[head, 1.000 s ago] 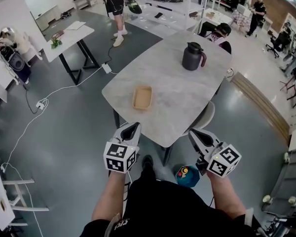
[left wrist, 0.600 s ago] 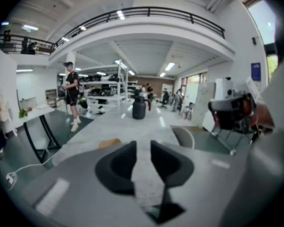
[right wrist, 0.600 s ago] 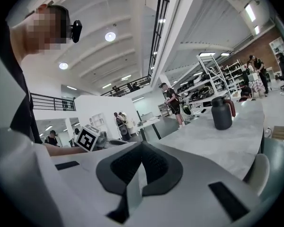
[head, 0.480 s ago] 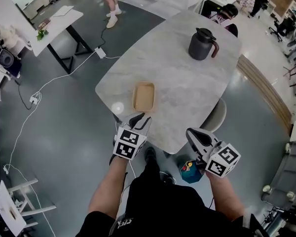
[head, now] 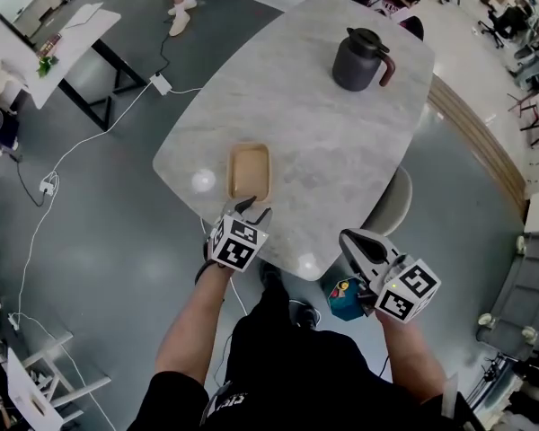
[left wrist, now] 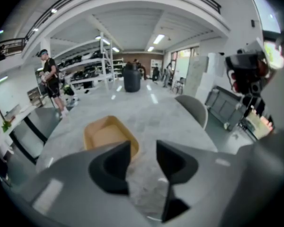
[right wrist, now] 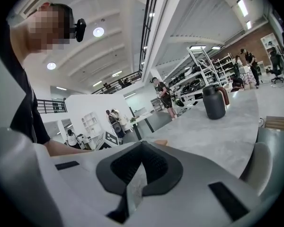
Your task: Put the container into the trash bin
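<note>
Left gripper (head: 248,210) (left wrist: 143,151): jaws are opening and nothing stands between them, only bare tabletop showing through the gap. It points down at the near edge of the table (head: 323,142), with its tips just short of the container (head: 250,171) (left wrist: 105,134); no contact is visible. Right gripper (head: 357,242) (right wrist: 141,151): jaws are together with nothing held, and it hangs off the table's near corner, well apart from the container. The container is a shallow tan tray. It lies flat and upright on the table near the near edge, looks empty and is gripped by nothing. A dark jug (head: 357,59) stands at the far end of the table, well clear of the work. A teal tub (head: 340,303) sits on the floor under the near corner, just beside the right gripper, and holds some coloured items; it is judged to be the trash bin. Progress is judged to be at the approach stage, with no part of the task completed. Outstanding: close the left jaws on the container's rim, lift it off the table, carry it over to the tub and release it inside.
</note>
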Demonstrator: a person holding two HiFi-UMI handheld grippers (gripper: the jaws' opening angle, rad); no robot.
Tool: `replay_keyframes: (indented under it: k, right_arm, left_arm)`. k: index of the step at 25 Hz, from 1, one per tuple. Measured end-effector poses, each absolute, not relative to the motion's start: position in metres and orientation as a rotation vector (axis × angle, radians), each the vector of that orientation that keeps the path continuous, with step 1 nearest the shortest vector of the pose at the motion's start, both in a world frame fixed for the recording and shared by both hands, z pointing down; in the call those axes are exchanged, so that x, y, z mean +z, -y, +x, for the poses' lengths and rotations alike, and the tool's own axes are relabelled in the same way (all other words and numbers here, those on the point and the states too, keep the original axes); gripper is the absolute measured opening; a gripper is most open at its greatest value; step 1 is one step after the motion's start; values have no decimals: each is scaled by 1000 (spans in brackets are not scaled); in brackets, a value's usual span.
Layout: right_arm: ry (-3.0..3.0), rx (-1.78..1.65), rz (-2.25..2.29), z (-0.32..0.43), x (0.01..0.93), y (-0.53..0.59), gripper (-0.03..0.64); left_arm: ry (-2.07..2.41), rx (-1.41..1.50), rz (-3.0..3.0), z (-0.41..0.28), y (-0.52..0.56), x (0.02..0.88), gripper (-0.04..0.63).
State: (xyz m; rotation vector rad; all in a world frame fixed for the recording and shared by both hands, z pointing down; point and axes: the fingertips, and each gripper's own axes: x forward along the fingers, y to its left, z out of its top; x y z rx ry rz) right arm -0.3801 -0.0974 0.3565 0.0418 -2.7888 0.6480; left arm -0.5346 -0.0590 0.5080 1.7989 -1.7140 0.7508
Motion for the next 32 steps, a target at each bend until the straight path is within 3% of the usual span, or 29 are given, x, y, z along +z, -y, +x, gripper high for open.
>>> replay_keyframes:
  k: [14, 20, 24, 32]
  right_arm:
    - [2771, 696, 185, -361, 360, 113, -5]
    - [2779, 664, 199, -361, 350, 107, -5]
    - [2774, 650, 222, -361, 345, 105, -5]
    - [2834, 623, 201, -349, 325, 81, -5]
  left_arm:
    - [1453, 1097, 1783, -539, 79, 577, 167]
    - [1461, 1160, 1768, -547, 78, 581, 74]
    - [1559, 1107, 1794, -551, 79, 564, 31]
    - [1710, 923, 1849, -535, 53, 500, 30]
